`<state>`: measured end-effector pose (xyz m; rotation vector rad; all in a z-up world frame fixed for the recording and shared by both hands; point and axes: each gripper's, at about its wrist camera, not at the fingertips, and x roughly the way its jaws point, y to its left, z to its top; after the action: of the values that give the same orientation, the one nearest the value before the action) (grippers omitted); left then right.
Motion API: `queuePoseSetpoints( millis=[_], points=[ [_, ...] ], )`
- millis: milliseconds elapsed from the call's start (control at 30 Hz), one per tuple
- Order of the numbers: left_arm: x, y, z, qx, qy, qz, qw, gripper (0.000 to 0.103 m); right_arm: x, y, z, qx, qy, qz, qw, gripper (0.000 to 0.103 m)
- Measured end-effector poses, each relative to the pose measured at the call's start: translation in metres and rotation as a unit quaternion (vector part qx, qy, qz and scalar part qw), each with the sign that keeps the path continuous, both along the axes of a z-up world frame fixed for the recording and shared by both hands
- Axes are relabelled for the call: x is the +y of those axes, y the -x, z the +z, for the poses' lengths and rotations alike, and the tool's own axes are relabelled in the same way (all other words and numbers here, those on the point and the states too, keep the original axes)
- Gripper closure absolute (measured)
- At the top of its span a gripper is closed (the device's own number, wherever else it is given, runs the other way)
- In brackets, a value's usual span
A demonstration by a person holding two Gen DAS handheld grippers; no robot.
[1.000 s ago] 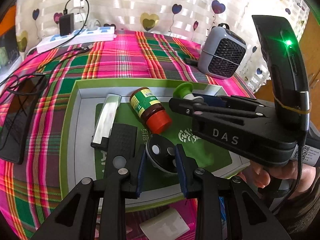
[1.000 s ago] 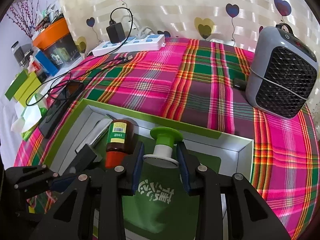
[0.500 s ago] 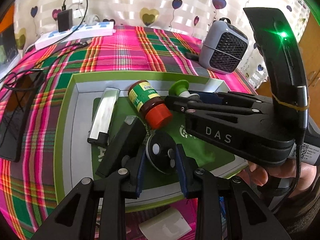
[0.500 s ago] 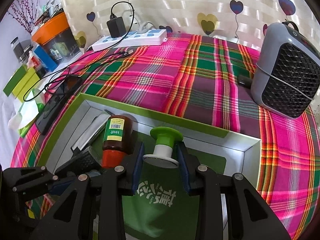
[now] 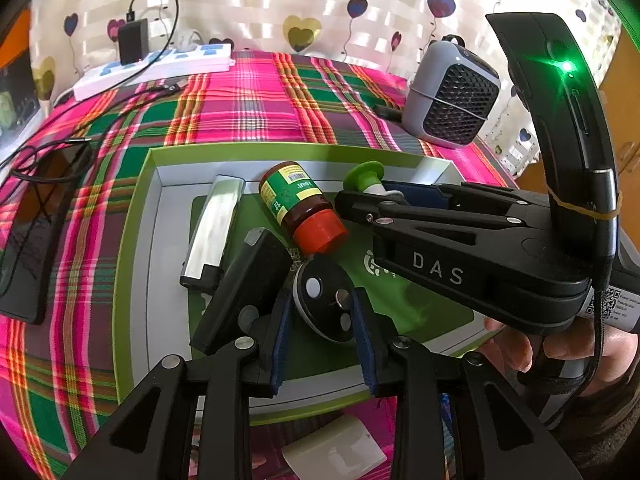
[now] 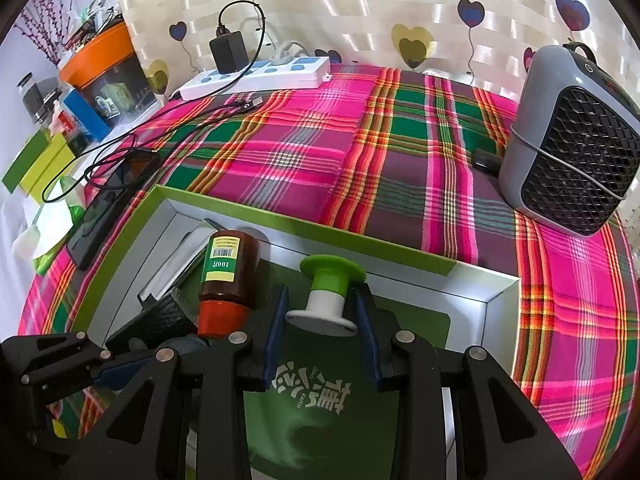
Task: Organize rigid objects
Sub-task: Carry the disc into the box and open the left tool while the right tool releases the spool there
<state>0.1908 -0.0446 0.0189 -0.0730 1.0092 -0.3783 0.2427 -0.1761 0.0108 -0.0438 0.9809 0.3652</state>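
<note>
The left gripper (image 5: 323,334) had just opened its fingers, leaving the black disc (image 5: 325,300) free in the box (image 5: 140,280) (placed, I judge), while the right gripper (image 6: 322,330) clamped the pouch (image 6: 324,420) there.

"DAS" on right gripper (image 5: 360,196); "100" on bottle (image 6: 226,268)
</note>
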Motion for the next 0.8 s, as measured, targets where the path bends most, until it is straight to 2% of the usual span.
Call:
queuePoseSetpoints(
  millis=[100, 233, 800],
  points=[
    [0.0, 0.001, 0.0, 0.0, 0.0, 0.001, 1.0, 0.069, 0.001, 0.001, 0.001, -0.002, 0.0, 0.0, 1.0, 0.068],
    [0.0, 0.002, 0.001, -0.002, -0.004, 0.003, 1.0, 0.067, 0.002, 0.002, 0.003, -0.006, -0.001, -0.001, 1.0, 0.057],
    [0.001, 0.02, 0.021, -0.024, -0.009, 0.002, 0.9997, 0.065, 0.002, 0.023, 0.02, -0.024, -0.004, -0.009, 1.0, 0.056]
  ],
)
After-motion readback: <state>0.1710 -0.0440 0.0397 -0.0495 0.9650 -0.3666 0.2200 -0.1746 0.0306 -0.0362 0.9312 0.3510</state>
